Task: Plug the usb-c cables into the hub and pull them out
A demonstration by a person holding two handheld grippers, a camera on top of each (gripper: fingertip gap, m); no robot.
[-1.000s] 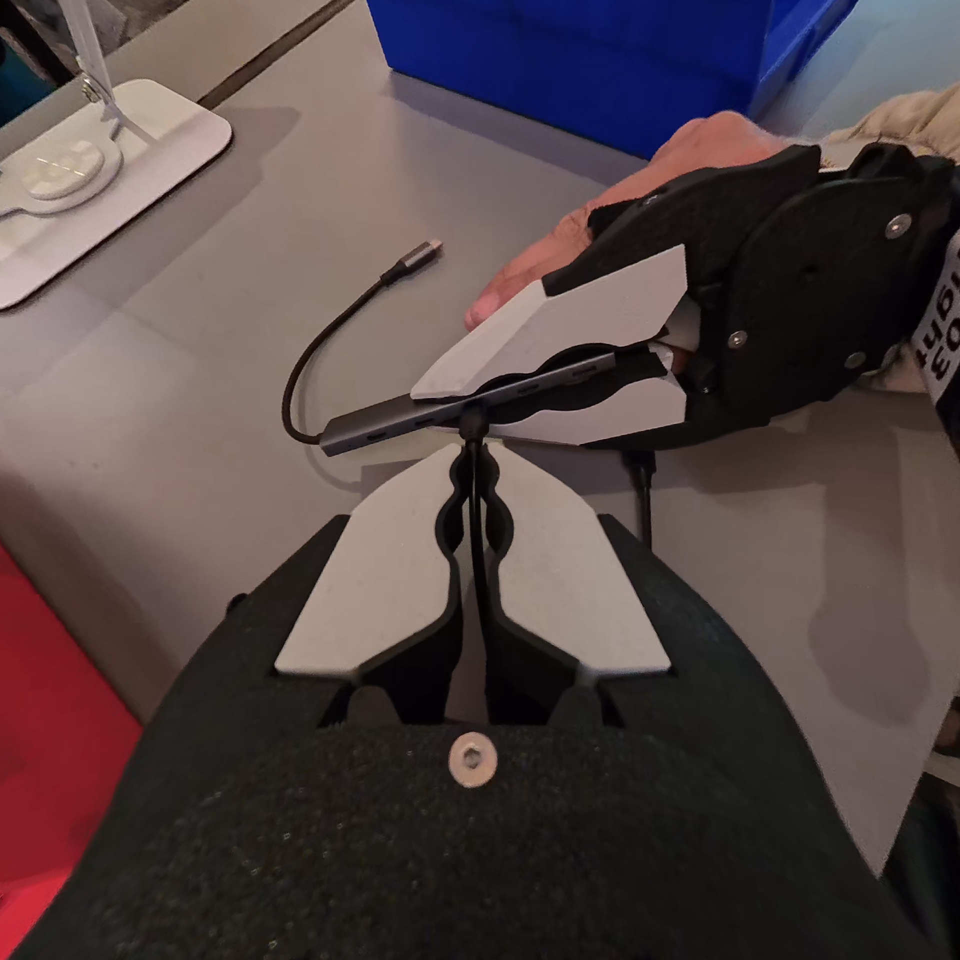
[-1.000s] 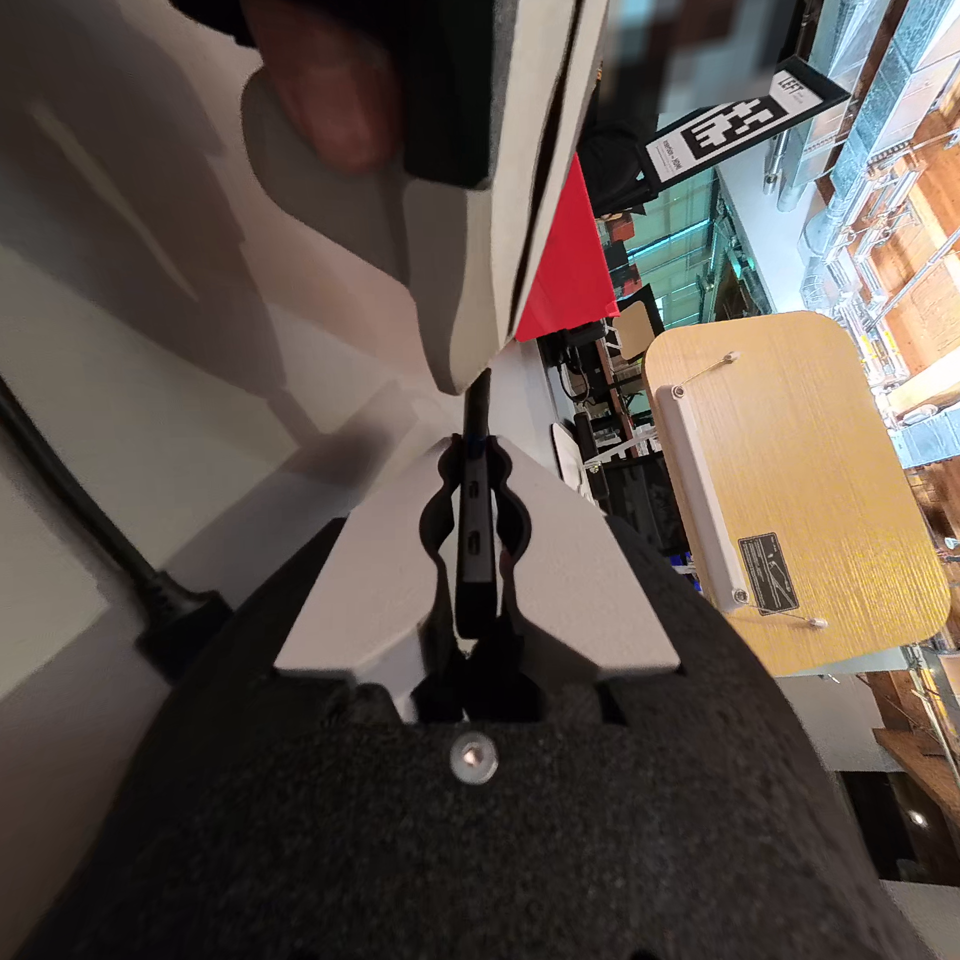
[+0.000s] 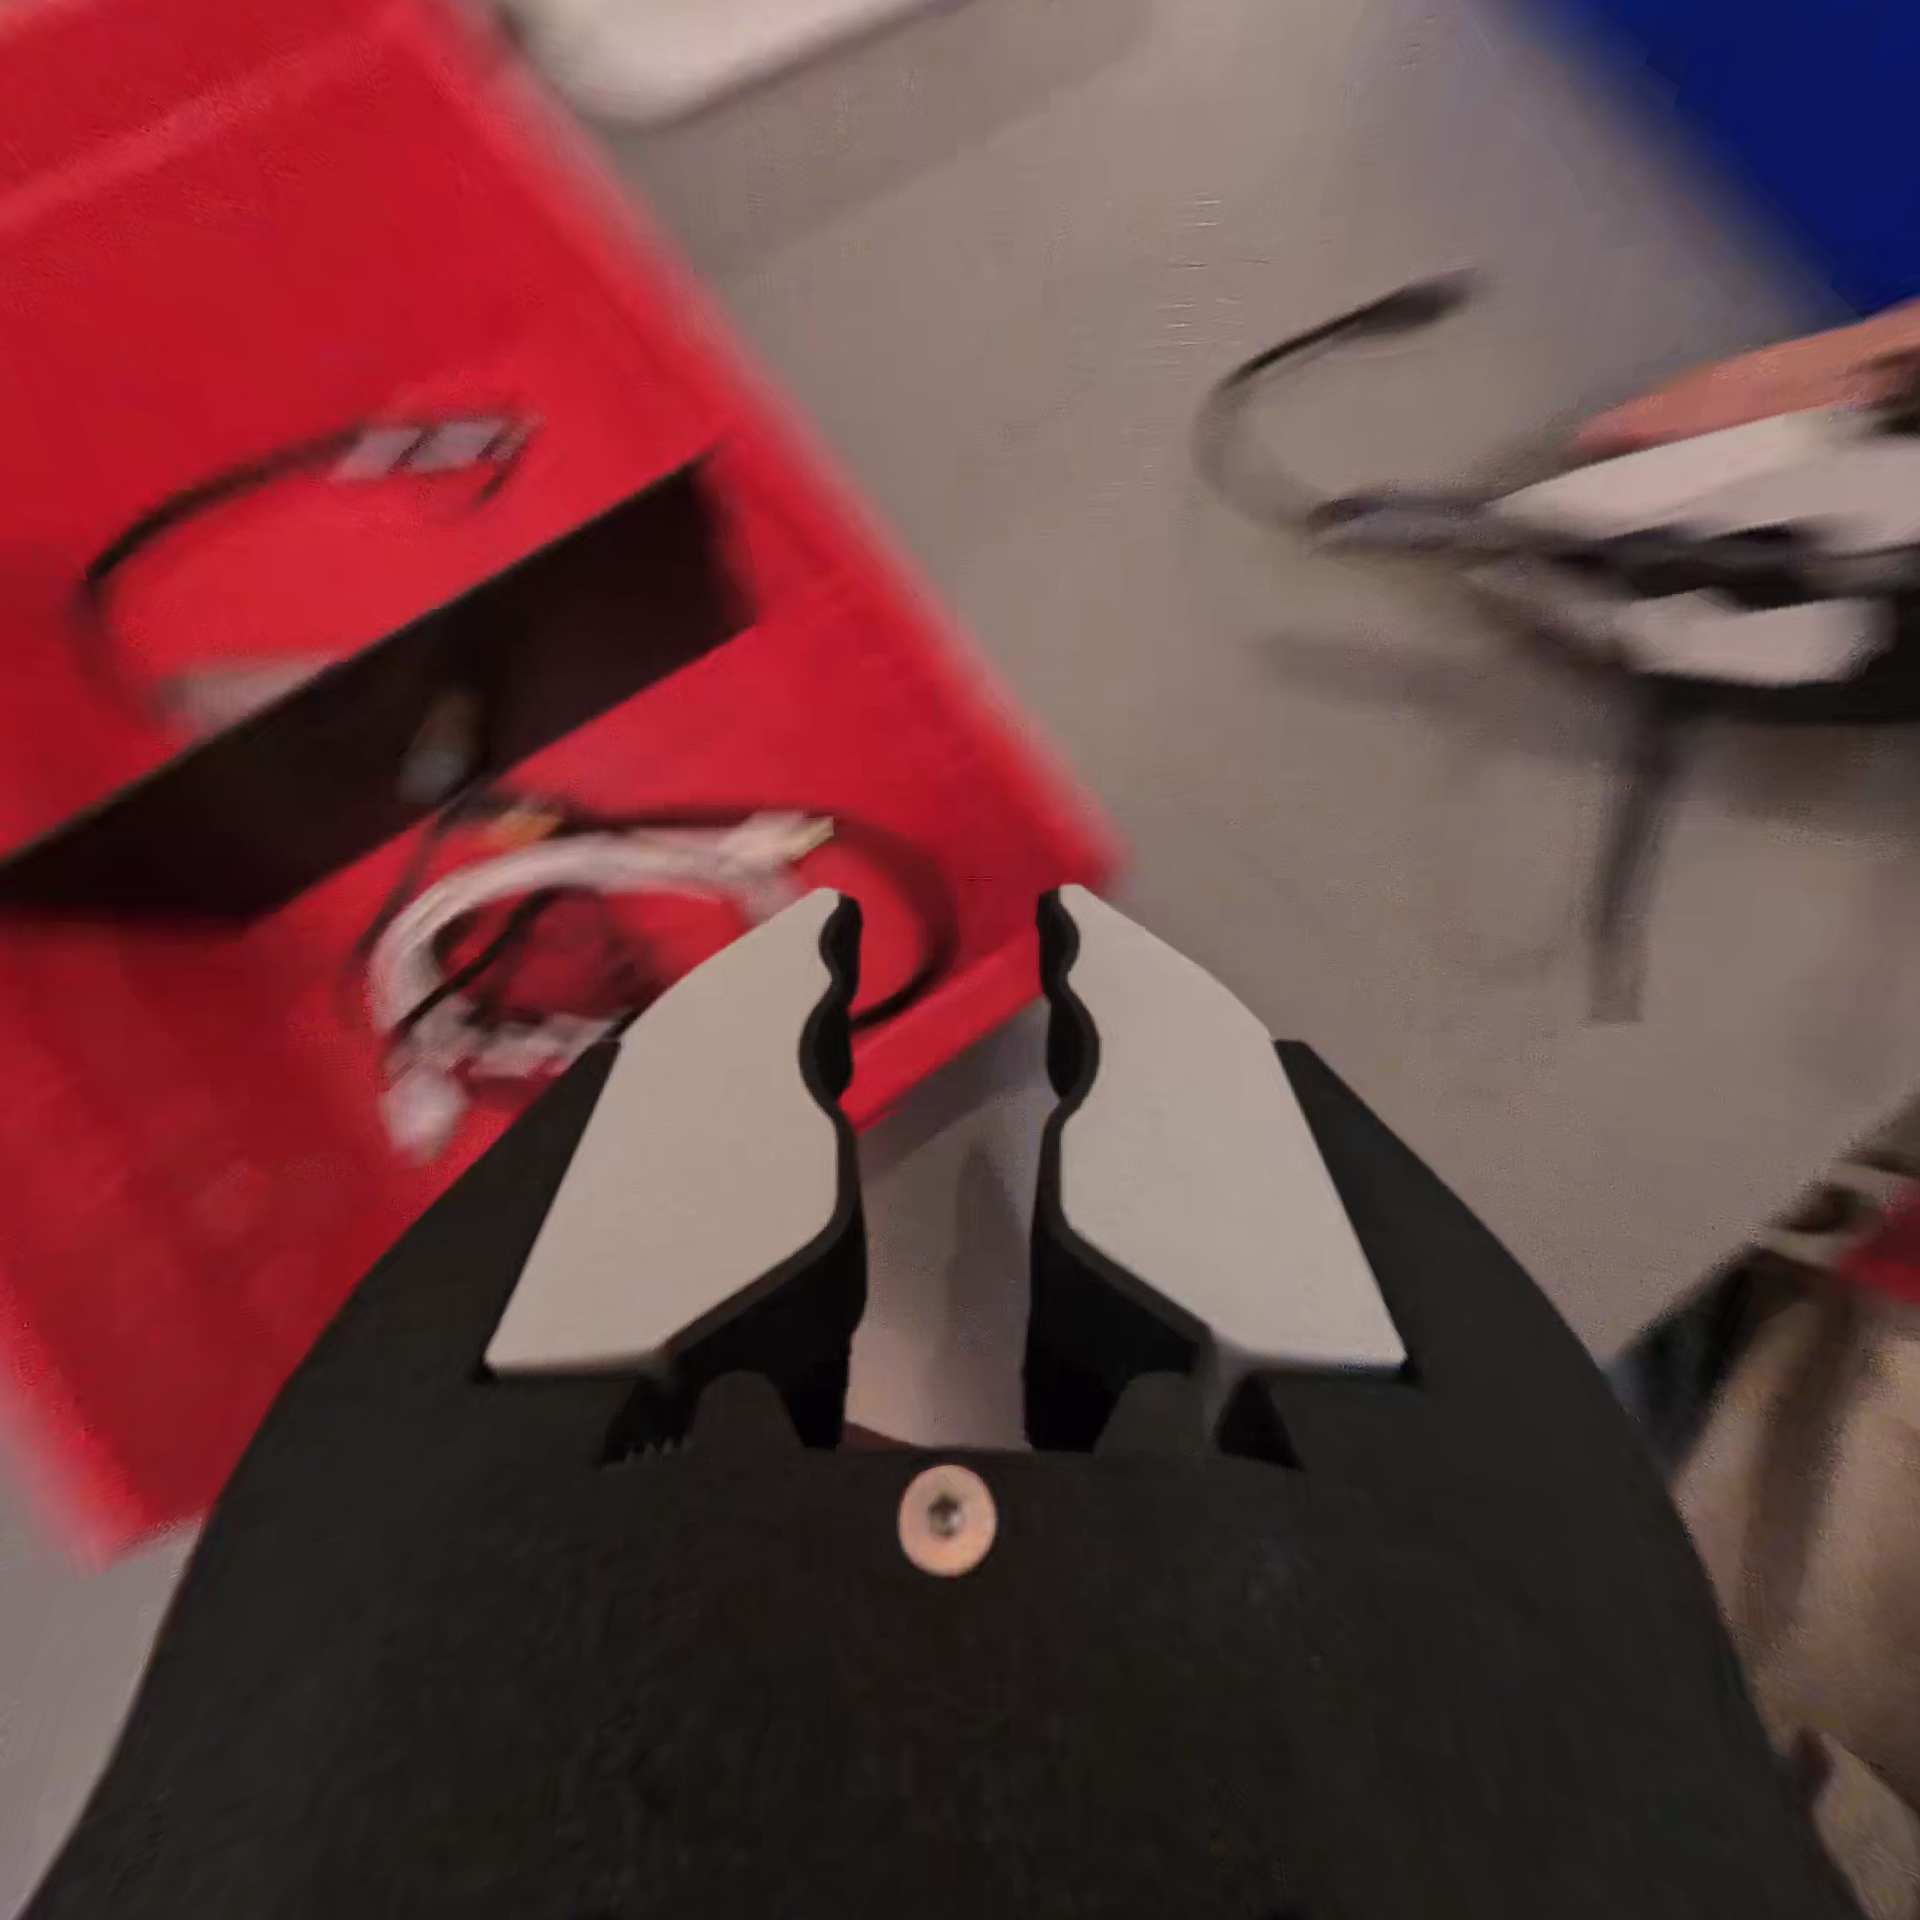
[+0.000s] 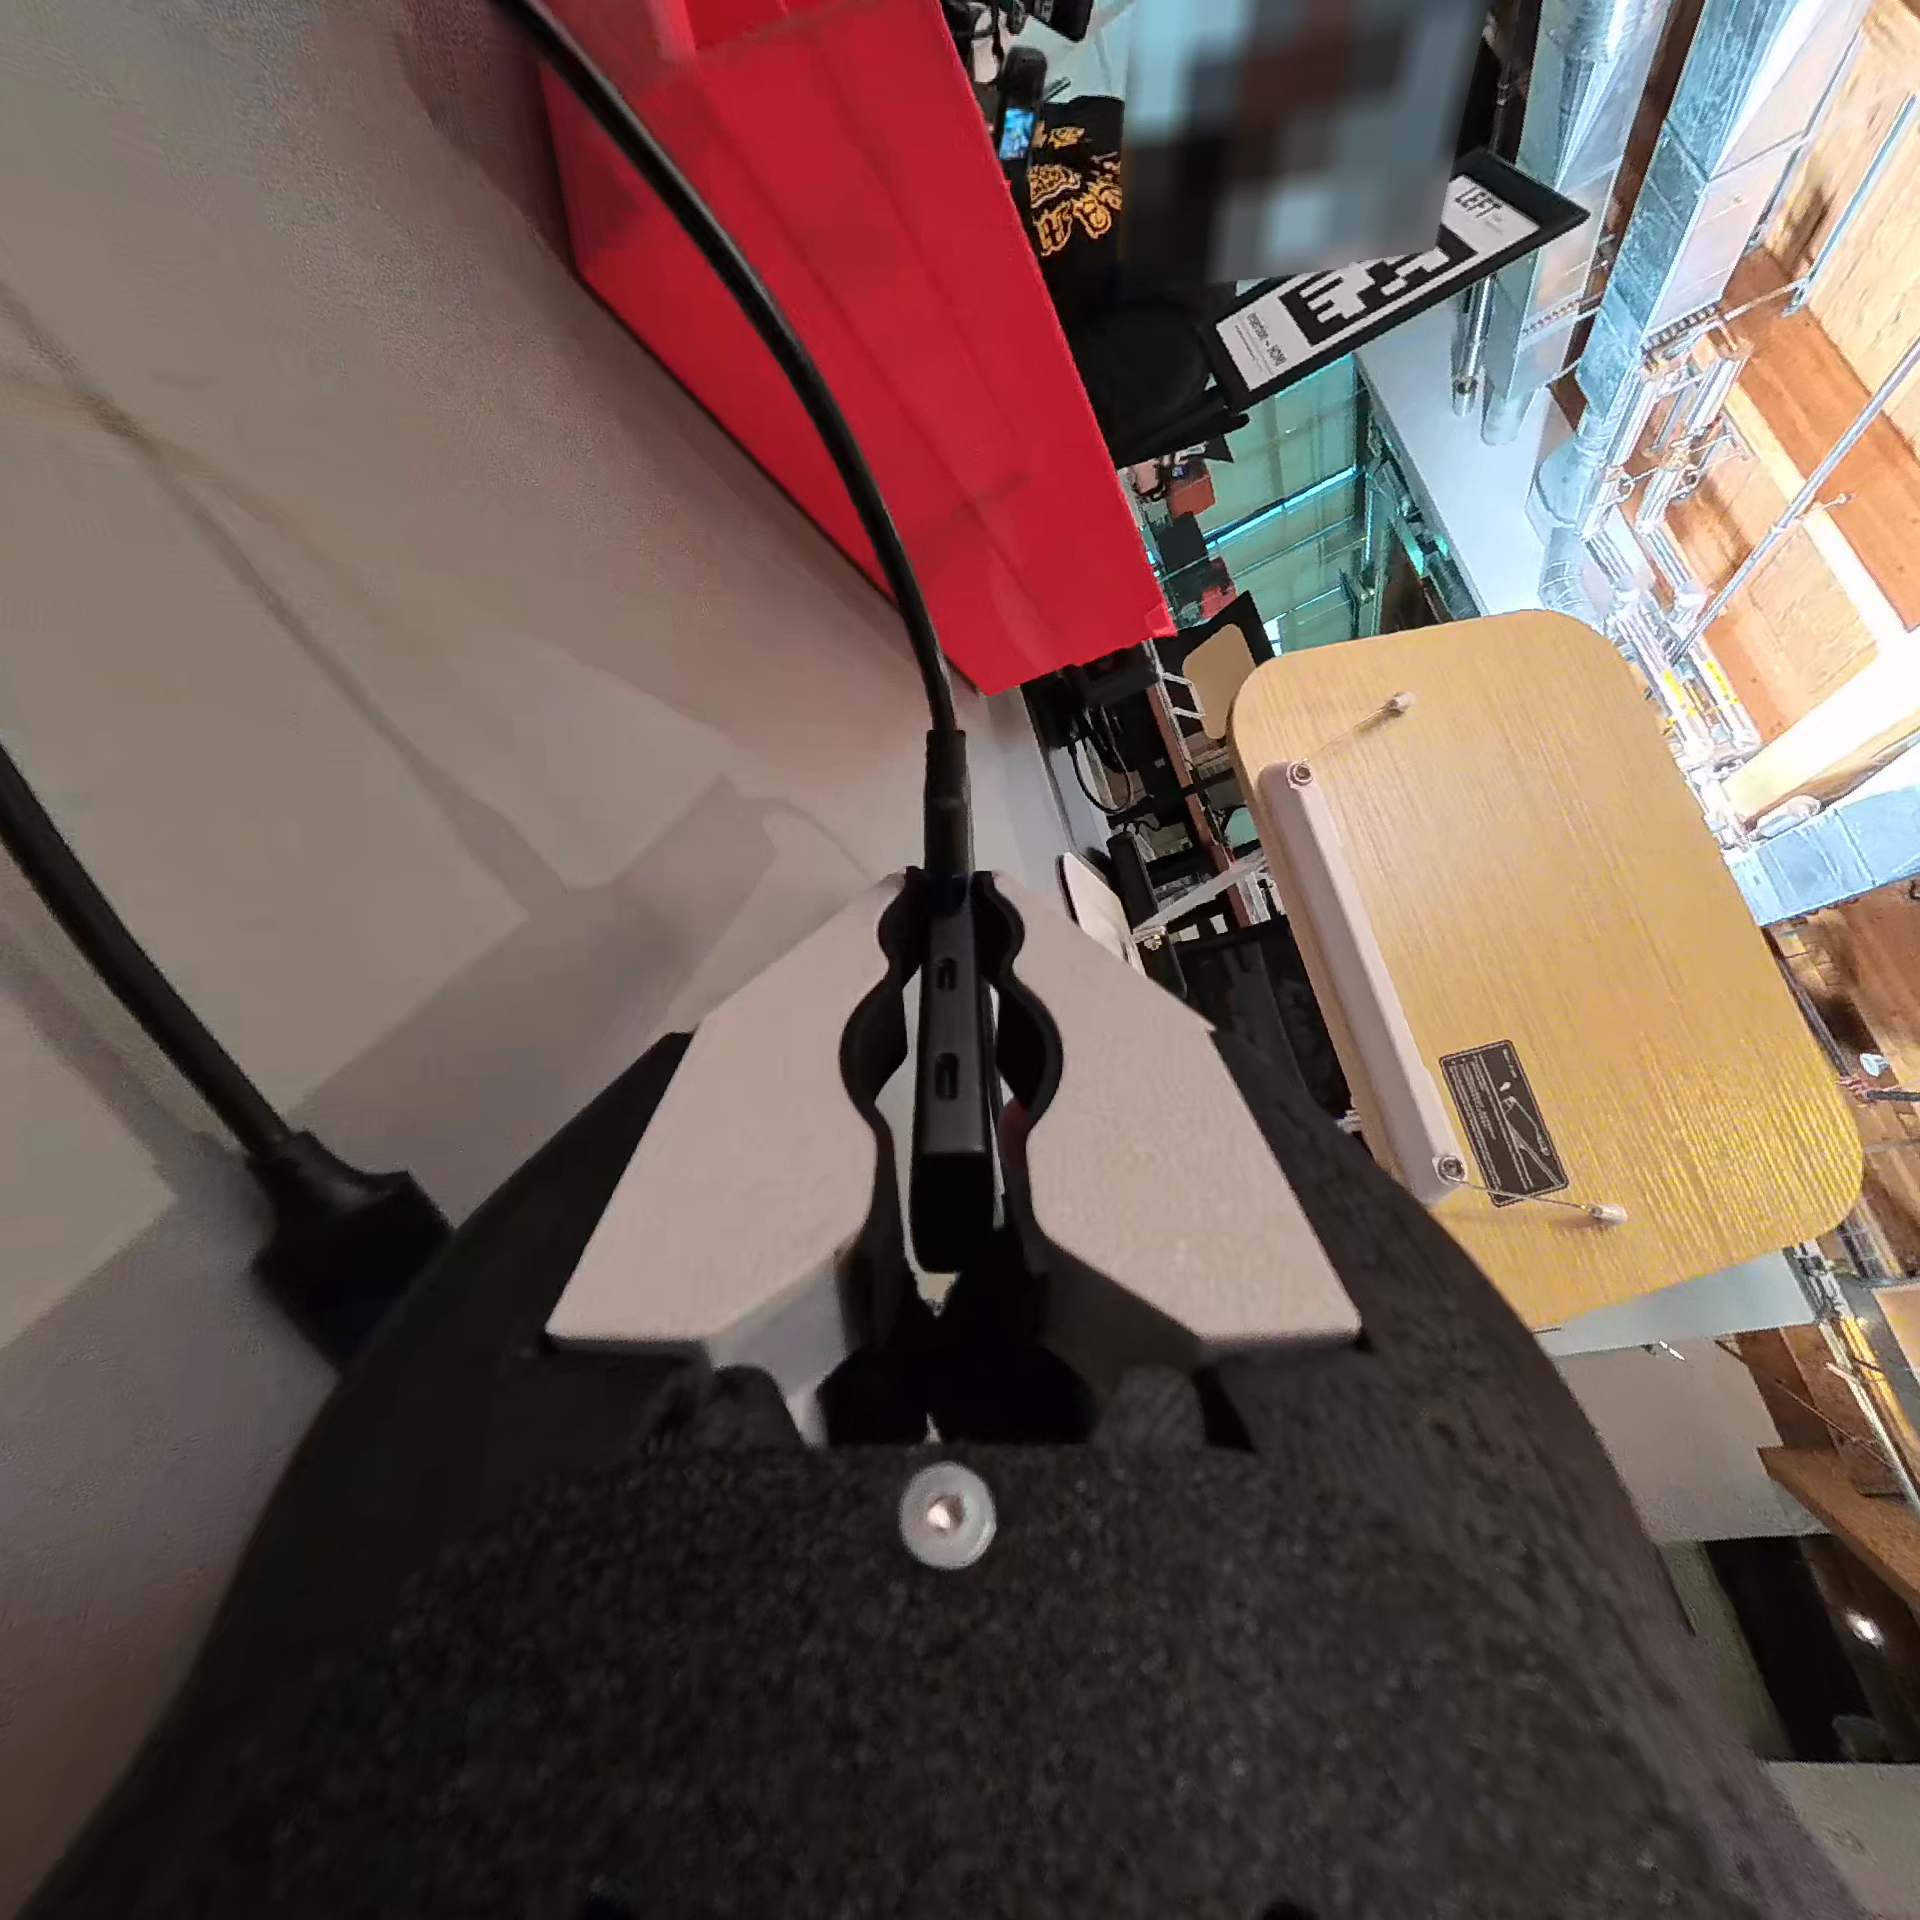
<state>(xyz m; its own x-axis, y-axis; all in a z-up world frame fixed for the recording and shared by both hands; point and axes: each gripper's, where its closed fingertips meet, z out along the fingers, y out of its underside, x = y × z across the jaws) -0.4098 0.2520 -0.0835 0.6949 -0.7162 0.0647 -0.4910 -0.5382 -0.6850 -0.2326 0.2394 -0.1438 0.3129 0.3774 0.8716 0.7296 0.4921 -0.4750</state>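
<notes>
Hub (image 4: 951,1049) sits clamped edge-on between the right gripper (image 4: 940,883) fingers, two side ports facing the camera, its black cable (image 4: 831,416) arching from the far end past the red bin (image 4: 862,343). Left gripper (image 3: 948,904) is parted and empty, hovering over the near corner of the red bin (image 3: 436,343), where loose cables (image 3: 499,914) lie, heavily blurred. Risk, as I judge it: at this speed the fingers may snag the tangle or pinch a cord instead of a plug, and the hub's trailing cable could tug it askew.

Hub (image 4: 951,1049): one. Red bins (image 3: 312,312): one. Blue bins (image 3: 1787,135): one. Grippers: two, left gripper (image 3: 948,914), right gripper (image 4: 940,883). Loose cables in red bin: blurred, uncounted.
</notes>
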